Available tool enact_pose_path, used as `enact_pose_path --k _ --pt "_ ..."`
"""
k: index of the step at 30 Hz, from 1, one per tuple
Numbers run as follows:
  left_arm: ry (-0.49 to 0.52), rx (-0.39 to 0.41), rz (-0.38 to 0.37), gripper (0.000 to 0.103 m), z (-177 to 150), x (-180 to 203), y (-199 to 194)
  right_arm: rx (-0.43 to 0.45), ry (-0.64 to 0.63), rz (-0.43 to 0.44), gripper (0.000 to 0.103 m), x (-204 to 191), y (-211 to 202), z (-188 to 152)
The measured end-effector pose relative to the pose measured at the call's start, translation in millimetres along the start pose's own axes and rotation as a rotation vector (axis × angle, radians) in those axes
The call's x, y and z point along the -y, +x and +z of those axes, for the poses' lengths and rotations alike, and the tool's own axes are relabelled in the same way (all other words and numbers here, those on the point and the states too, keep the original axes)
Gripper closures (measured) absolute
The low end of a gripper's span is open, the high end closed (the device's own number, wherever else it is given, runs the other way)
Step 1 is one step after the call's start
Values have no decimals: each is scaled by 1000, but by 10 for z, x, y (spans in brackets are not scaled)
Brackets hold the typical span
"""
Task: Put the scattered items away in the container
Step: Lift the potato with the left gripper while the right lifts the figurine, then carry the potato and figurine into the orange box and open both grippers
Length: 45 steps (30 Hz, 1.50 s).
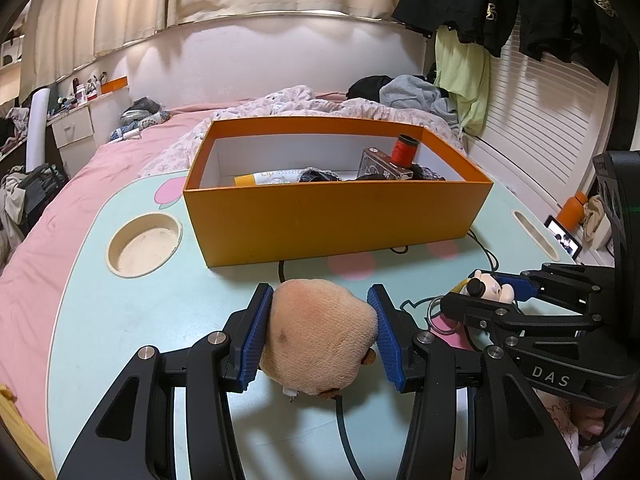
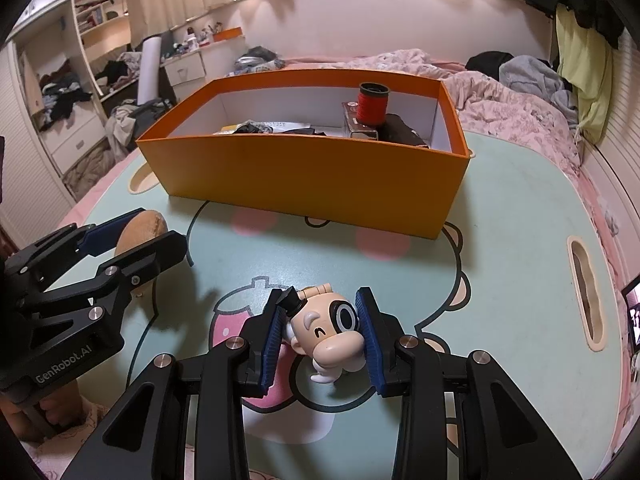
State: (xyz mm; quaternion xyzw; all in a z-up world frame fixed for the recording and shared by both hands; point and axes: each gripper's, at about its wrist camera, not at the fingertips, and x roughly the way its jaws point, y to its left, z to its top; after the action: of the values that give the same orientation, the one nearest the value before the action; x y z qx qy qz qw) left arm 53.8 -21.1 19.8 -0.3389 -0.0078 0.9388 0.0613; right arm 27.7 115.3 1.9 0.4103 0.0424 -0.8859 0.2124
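Left gripper (image 1: 320, 334) clamps one plush toy (image 1: 320, 340) | right gripper (image 2: 322, 334) clamps one figurine (image 2: 328, 330) | one orange box (image 1: 336, 220)

Left gripper (image 1: 320, 332) angled downward, blue pads pressed on either side of a tan plush toy (image 1: 320, 340); right gripper (image 2: 320, 334) alongside, likewise tilted, clamped on a small cartoon figurine (image 2: 324, 328).

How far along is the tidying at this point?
Done: the orange box already holds a red spool, a tube and dark items. In hand: left gripper clamps the plush toy; right gripper clamps the cartoon figurine. Left: drop both in the box.
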Motion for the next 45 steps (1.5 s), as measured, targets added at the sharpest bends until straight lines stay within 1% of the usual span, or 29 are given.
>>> enact_pose_path --k 6,9,12,15,18,23,26,30,32,35,45 --pt "28 29 6 53 60 29 -66 27 -1 1 68 9 -77 60" --pt "31 37 -6 53 134 7 -84 44 3 10 68 20 -135 138" --pt "28 50 -15 53 254 -36 -100 63 34 34 68 68 -200 278" --pt "43 80 -19 53 427 -77 -143 103 28 35 68 56 -297 430" --pt "51 101 -51 53 644 -128 -163 152 10 29 68 30 -390 623" --pt "74 130 -58 53 1010 -187 -65 197 -3 -14 68 81 -330 978" --pt "62 112 -53 53 1194 -254 111 204 8 -39 68 142 -218 1154" --pt "62 84 -30 53 1300 -316 338 204 37 -60 68 237 -75 1294" --pt "70 56 -14 53 1305 -324 455 195 47 -59 68 299 -6 1337" --pt "61 31 -15 53 1270 -338 571 186 47 -67 68 290 67 1360" --pt "62 -3 -6 53 1176 -323 707 163 35 -91 68 256 240 1341"
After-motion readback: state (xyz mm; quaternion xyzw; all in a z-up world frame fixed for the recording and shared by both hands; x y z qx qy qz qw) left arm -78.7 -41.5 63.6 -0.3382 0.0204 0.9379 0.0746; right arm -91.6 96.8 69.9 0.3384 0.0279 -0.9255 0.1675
